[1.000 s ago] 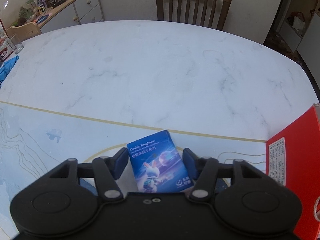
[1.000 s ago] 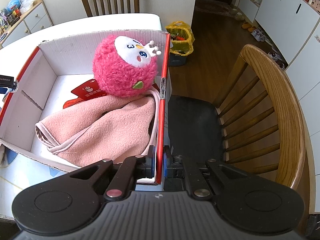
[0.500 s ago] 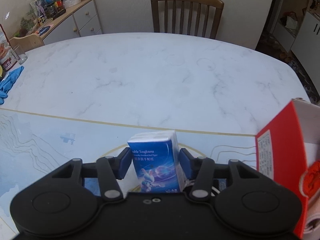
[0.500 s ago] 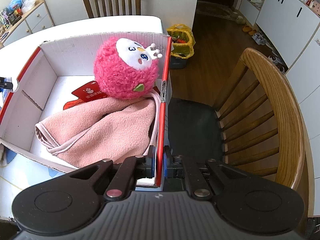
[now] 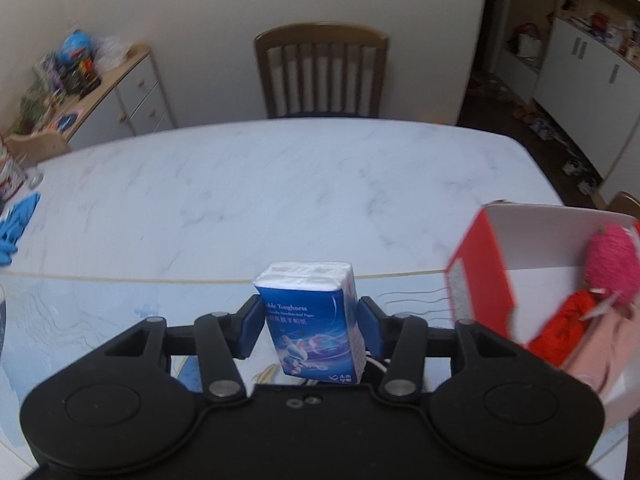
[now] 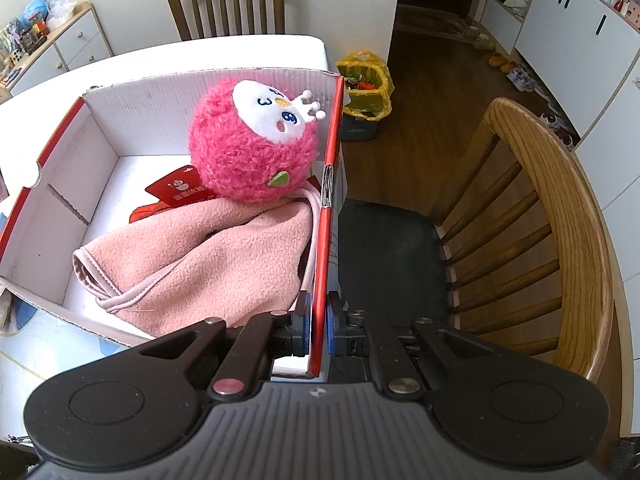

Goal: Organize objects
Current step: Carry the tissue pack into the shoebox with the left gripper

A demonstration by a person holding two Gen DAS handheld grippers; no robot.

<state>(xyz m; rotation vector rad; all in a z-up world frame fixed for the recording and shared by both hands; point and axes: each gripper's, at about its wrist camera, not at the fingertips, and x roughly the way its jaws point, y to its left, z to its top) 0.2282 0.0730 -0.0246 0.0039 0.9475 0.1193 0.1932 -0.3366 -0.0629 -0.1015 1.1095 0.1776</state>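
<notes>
My left gripper (image 5: 310, 326) is shut on a blue tissue pack (image 5: 314, 322) and holds it upright above the table, left of the red and white cardboard box (image 5: 480, 276). My right gripper (image 6: 318, 326) is shut on the box's red right wall (image 6: 326, 240). Inside the box lie a pink plush ball toy (image 6: 256, 148), a pink cloth (image 6: 200, 268) and a red packet (image 6: 180, 190). The toy (image 5: 610, 262) and cloth (image 5: 600, 344) also show in the left wrist view.
The white marble table (image 5: 260, 184) has a printed mat (image 5: 80, 312) at its near side. Blue gloves (image 5: 16, 224) lie at the far left. A wooden chair (image 5: 322, 74) stands behind the table, another (image 6: 540, 240) right of the box. A yellow bag (image 6: 366, 84) sits on the floor.
My left gripper has closed on the tissue pack, lifted it off the mat and swung toward the box, whose inside now shows. The right gripper keeps holding the box wall.
</notes>
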